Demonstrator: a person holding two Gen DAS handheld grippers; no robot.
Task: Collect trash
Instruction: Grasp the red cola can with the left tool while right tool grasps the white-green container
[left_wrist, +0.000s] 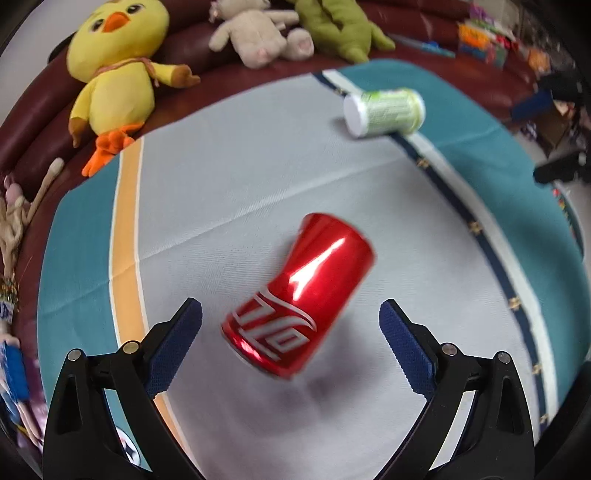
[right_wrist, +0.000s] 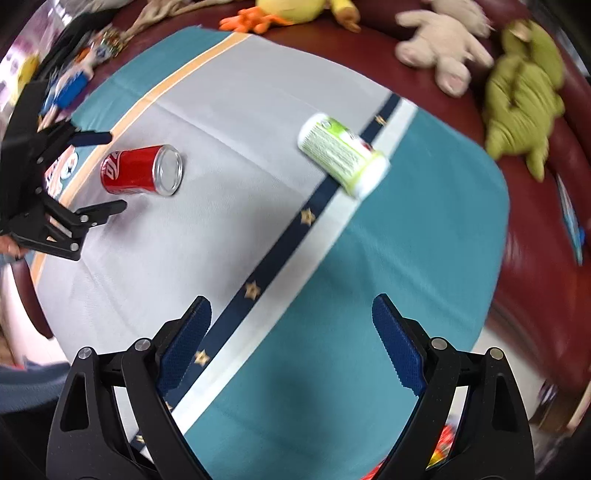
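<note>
On the cloth, red can and green-labelled container lie toppled; both grippers' fingers released.

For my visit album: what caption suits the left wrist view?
Open left gripper poised over a dented red soda can lying on a striped cloth.
</note>
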